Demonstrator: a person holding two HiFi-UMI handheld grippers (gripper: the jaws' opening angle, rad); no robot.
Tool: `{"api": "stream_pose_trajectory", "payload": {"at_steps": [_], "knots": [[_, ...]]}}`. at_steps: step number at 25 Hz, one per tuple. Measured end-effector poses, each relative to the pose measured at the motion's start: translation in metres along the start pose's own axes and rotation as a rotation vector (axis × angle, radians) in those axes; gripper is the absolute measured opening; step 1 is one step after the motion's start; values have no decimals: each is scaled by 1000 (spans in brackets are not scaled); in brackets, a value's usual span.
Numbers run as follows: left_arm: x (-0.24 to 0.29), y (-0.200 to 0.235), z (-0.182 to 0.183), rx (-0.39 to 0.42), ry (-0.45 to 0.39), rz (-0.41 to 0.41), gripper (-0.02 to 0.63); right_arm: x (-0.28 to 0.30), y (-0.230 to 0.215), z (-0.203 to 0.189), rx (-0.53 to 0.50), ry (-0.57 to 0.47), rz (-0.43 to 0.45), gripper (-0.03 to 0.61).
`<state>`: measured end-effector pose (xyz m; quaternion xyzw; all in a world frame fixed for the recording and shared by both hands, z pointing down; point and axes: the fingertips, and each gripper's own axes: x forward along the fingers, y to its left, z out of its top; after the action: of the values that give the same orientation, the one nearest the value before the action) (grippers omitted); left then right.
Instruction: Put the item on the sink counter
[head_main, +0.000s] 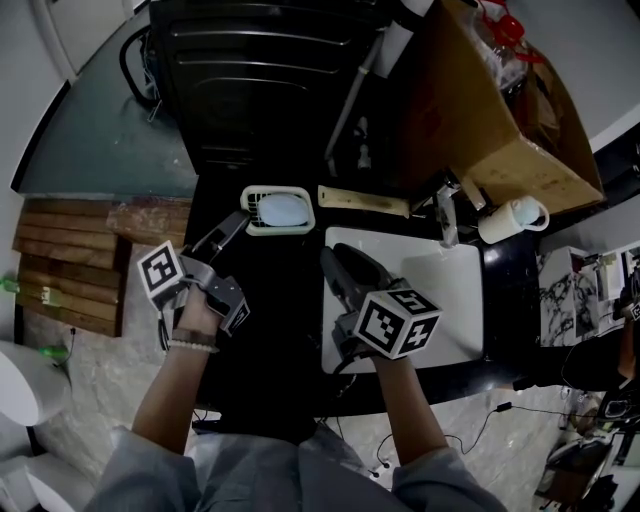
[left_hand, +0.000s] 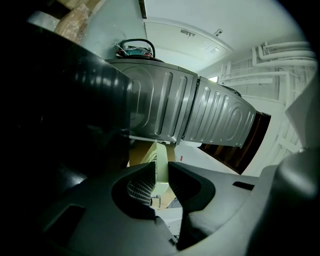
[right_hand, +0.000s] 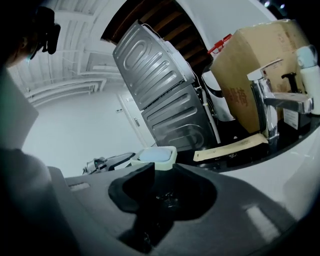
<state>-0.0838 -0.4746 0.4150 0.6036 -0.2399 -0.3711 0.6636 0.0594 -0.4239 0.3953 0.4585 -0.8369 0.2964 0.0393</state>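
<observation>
Your left gripper has its fingers clamped on the soap dish rim, at the tabletop left of the sink. Touchdown unclear. Your right gripper has its fingers part-open and empty. Release remains.

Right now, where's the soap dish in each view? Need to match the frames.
Head view: soap dish at centre, left of the sink, at the left gripper.
Left gripper view: lower centre, seen edge-on, clamped between the jaws.
Right gripper view: lower centre, just beyond the jaws.
Shared landmark: the ribbed metal appliance, behind the dish in all three views.
</observation>
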Motion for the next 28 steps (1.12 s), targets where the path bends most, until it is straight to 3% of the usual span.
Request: {"api": "stream_pose_trajectory", "payload": {"at_steps": [16, 25, 28], "knots": [[18, 39, 17, 15, -24, 74, 86, 54, -32, -19, -219, 140, -39, 117], [19, 46, 22, 32, -39, 101, 86, 74, -28, -30, -344, 190, -43, 118], [19, 46, 22, 41, -43, 112, 86, 79, -30, -34, -356, 212, -45, 175]]}}
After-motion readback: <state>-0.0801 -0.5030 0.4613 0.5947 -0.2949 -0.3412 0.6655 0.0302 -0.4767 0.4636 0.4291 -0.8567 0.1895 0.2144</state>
